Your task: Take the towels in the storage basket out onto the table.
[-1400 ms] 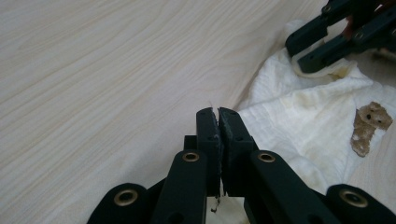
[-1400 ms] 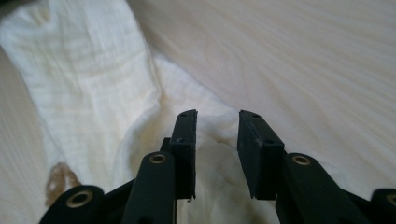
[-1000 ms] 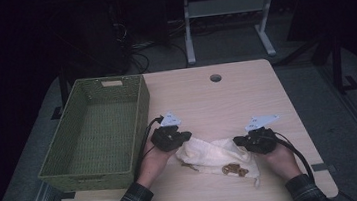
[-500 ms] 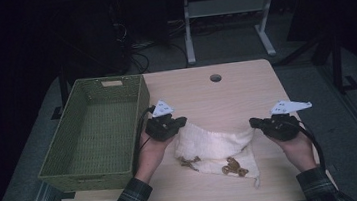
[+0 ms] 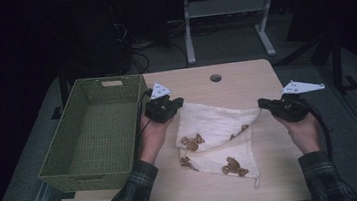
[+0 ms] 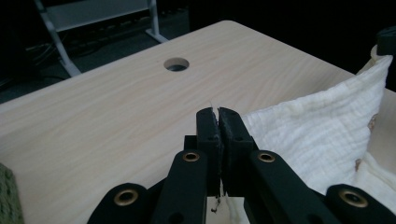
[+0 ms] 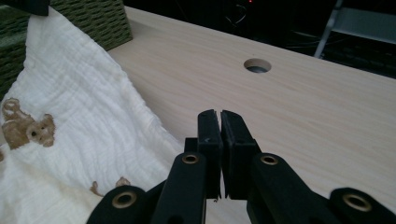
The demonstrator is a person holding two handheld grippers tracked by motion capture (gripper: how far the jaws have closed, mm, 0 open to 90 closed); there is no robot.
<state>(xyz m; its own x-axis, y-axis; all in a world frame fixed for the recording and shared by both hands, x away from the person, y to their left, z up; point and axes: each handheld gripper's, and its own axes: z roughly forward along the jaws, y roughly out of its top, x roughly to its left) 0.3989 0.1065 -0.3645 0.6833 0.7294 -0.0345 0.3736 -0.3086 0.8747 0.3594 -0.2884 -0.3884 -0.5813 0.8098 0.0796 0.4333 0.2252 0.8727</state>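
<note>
I have a cream muslin cloth (image 5: 216,139) stretched between my two grippers over the pale wood-grain surface (image 5: 244,76). The weave is crinkled and soft, printed with small brown bears, and its lower part lies folded on the surface while the upper edge hangs lifted. My left gripper (image 5: 176,106) has its fingers clenched on the cloth's left corner; in the left gripper view the black fingers (image 6: 208,128) meet with a sliver of fabric pinched between them. My right gripper (image 5: 262,103) has its fingers clamped on the right corner, though in the right gripper view the fabric inside the pinch is hard to make out; the cloth runs off at lower left. A green woven basket (image 5: 59,160), rectangular with a handle slot, sits just beside my left hand. A round hole (image 5: 216,78) pierces the surface farther back. The room behind is too dark to read beyond a metal stand (image 5: 225,12).
</note>
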